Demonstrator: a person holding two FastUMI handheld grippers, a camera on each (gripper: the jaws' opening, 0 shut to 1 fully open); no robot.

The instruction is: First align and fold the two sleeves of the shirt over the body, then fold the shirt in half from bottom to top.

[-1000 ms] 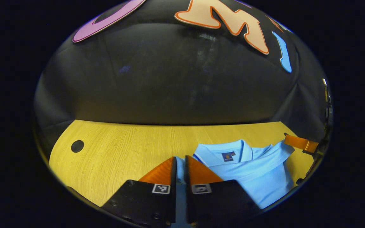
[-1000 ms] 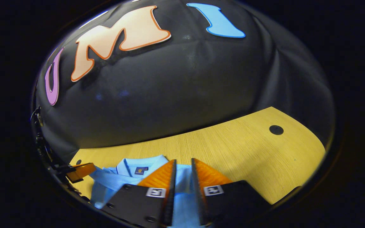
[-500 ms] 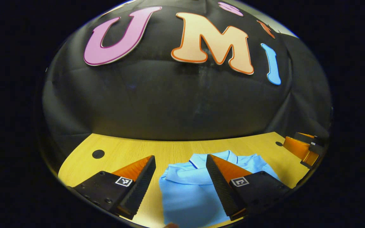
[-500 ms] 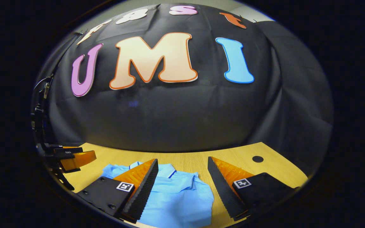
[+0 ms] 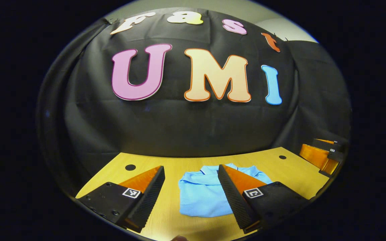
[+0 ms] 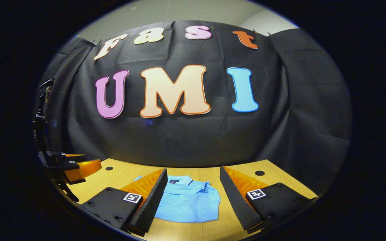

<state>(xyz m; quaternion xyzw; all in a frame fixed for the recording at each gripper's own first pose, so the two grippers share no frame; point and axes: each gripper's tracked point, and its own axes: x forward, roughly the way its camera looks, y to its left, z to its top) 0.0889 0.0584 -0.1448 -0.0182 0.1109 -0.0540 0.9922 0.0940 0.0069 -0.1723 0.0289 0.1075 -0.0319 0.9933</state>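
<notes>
Shirt (image 6: 188,201) folded on table (image 6: 273,180), neck label unreadable.

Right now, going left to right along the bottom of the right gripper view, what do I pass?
The left gripper at the far edge → the near table hole → this gripper's own left finger → the folded blue shirt → its own right finger → the far table hole.

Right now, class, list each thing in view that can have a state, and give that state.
Shirt: folded into a compact rectangle, collar on top, lying flat on the table.
Left tongs: open, holding nothing, above the table.
Right tongs: open, holding nothing, above the table.
</notes>
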